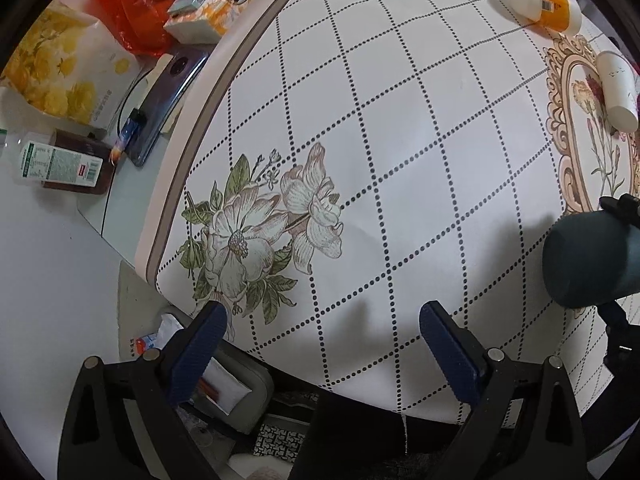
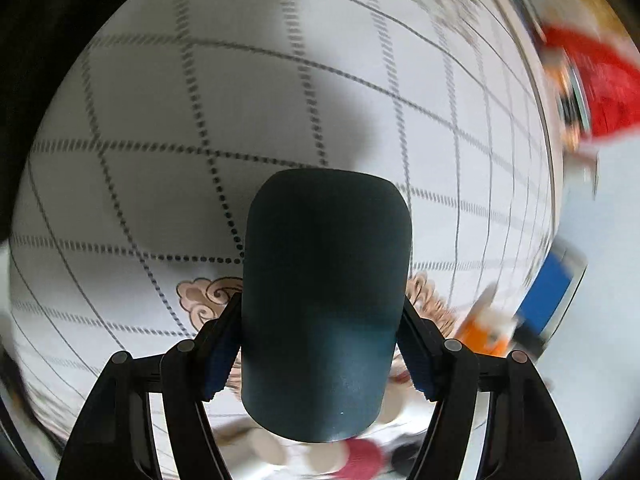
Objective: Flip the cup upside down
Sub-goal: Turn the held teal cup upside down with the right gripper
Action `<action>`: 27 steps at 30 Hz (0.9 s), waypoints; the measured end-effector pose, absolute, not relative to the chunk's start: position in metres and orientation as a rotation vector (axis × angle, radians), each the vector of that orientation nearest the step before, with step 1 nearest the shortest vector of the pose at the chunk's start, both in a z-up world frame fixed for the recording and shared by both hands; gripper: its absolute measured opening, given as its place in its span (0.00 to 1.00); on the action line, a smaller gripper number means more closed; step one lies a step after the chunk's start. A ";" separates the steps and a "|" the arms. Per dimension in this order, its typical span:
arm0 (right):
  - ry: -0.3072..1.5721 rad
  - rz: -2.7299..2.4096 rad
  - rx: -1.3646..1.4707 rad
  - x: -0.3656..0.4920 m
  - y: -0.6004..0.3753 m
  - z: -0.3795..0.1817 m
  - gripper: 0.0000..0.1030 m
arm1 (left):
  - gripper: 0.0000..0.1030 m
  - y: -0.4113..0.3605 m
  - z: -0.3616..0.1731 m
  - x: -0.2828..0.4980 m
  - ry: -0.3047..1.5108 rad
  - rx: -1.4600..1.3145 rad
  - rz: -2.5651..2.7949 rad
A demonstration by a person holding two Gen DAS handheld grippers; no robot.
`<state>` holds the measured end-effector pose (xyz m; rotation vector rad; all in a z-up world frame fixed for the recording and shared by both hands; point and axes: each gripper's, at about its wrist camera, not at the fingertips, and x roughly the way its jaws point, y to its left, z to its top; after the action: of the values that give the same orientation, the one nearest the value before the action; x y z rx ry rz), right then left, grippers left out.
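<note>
A dark teal cup [image 2: 324,304] is clamped between the fingers of my right gripper [image 2: 320,344] and held above the table, lying along the fingers with its closed end pointing away from the camera. The right wrist view is blurred by motion. The same cup [image 1: 588,260] shows at the right edge of the left wrist view, held in the air by the right gripper's black fingers [image 1: 624,206]. My left gripper [image 1: 324,344] is open and empty, over the near edge of the table.
The round table [image 1: 400,120] has a white cloth with a dotted grid and flower prints. An orange bottle [image 1: 548,2] and a white tube [image 1: 618,88] lie at its far right. Boxes, a red bag [image 1: 132,8] and a phone [image 1: 168,100] lie on a surface at left.
</note>
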<state>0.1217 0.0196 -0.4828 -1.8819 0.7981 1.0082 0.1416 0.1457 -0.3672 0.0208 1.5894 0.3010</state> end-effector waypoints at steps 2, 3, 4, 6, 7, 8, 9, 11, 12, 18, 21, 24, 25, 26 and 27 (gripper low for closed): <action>0.884 0.957 -1.773 0.132 0.021 -0.478 0.71 | 0.96 0.141 -0.365 0.145 1.585 0.038 0.293; 0.931 0.921 -1.709 0.139 0.021 -0.475 0.71 | 0.96 0.139 -0.364 0.145 1.583 0.042 0.291; 0.962 0.897 -1.665 0.146 0.020 -0.473 0.71 | 0.96 0.136 -0.363 0.146 1.582 0.046 0.286; 1.035 0.836 -1.552 0.155 0.013 -0.469 0.71 | 0.96 0.130 -0.361 0.146 1.580 0.059 0.274; 1.091 0.786 -1.473 0.164 0.009 -0.466 0.71 | 0.96 0.129 -0.361 0.145 1.579 0.064 0.271; 1.127 0.752 -1.417 0.170 0.007 -0.465 0.71 | 0.96 0.127 -0.360 0.146 1.577 0.071 0.264; 1.165 0.720 -1.356 0.178 0.005 -0.463 0.71 | 0.96 0.124 -0.360 0.146 1.576 0.075 0.260; 1.249 0.652 -1.218 0.189 -0.006 -0.460 0.71 | 0.96 0.120 -0.359 0.147 1.574 0.088 0.249; 1.278 0.622 -1.161 0.190 -0.013 -0.459 0.71 | 0.96 0.116 -0.357 0.147 1.572 0.095 0.245; 1.488 0.483 -0.803 0.197 -0.054 -0.462 0.71 | 0.96 0.106 -0.354 0.148 1.564 0.127 0.224; 1.572 0.432 -0.670 0.197 -0.067 -0.468 0.71 | 0.96 0.105 -0.355 0.150 1.563 0.135 0.213; 1.642 0.402 -0.579 0.195 -0.076 -0.473 0.71 | 0.96 0.103 -0.354 0.151 1.559 0.148 0.203; 1.655 0.398 -0.560 0.195 -0.078 -0.475 0.71 | 0.96 0.101 -0.354 0.151 1.558 0.152 0.201; 1.672 0.387 -0.538 0.195 -0.080 -0.476 0.71 | 0.96 0.101 -0.354 0.151 1.558 0.156 0.199; 1.689 0.381 -0.528 0.194 -0.080 -0.478 0.71 | 0.96 0.100 -0.354 0.151 1.557 0.158 0.197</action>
<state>0.1941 -0.0805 -0.4779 -0.5284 1.6886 0.3814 0.1514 0.1005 -0.3538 0.1584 1.5573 0.1972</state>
